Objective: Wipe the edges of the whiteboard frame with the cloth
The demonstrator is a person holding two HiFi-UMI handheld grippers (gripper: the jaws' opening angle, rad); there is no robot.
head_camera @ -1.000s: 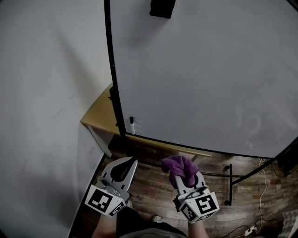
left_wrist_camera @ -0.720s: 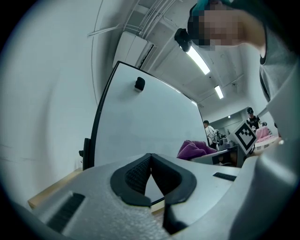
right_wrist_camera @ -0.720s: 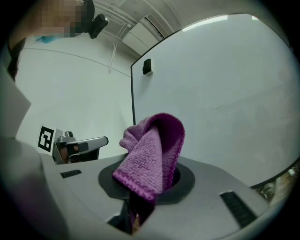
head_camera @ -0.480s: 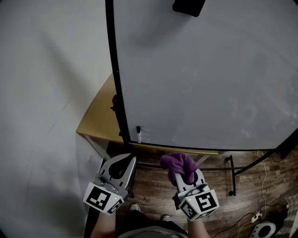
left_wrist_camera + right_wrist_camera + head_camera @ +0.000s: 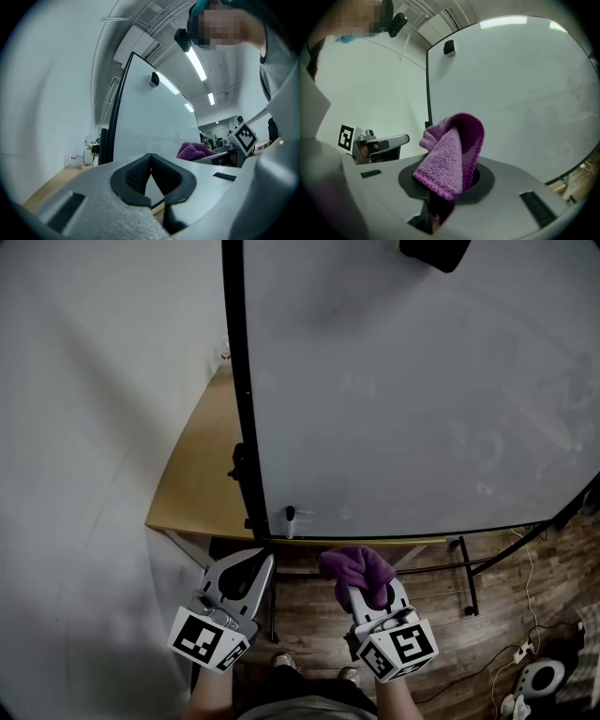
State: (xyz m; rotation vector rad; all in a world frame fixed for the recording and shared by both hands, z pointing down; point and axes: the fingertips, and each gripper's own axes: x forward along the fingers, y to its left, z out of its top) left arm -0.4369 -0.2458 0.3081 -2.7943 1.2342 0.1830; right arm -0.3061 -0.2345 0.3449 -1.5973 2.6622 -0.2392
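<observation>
Below the lower left corner of the whiteboard frame [image 5: 255,512], the right gripper [image 5: 367,592] pinched the purple cloth [image 5: 354,568] in its fingers, bunched end forward but short of the edge, apparently poised for wiping, while the left gripper [image 5: 265,563] hung alongside, fingers closed on nothing.

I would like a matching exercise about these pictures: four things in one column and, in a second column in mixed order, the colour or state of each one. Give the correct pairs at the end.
Things:
1. cloth
2. left gripper
3. whiteboard frame
4. table

Colour or state:
A. black
B. shut, with nothing between its jaws
C. purple, clamped in the right gripper
D. light wood

Pairs: 1-C, 2-B, 3-A, 4-D
</observation>
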